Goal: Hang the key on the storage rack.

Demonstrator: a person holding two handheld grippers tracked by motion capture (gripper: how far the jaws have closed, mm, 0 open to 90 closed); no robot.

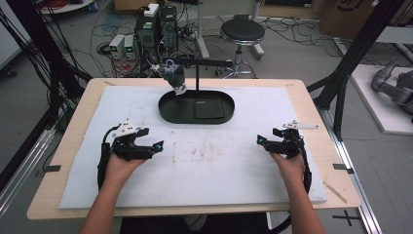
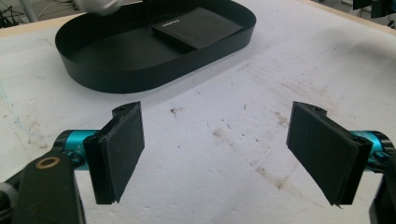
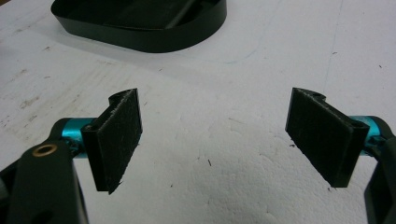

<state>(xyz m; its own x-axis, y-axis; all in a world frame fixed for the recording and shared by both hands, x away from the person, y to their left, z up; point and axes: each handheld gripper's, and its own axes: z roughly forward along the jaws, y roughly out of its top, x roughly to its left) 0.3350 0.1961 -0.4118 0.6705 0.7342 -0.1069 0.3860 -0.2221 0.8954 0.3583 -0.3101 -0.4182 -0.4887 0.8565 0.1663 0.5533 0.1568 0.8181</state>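
Left gripper [image 1: 157, 145] and right gripper [image 1: 262, 141] low over white bench [image 1: 219, 161], angled inward, jaws apart, empty. Hanging camera [image 1: 174, 75] above black tray [image 1: 168, 108] in high view.

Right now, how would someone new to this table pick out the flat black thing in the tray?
On the white foam mat, look to the far middle for the black oval tray. Inside its right half lies a flat black wallet. It is square-cornered and lies flat, unlike the headphones hanging over the tray's left end.
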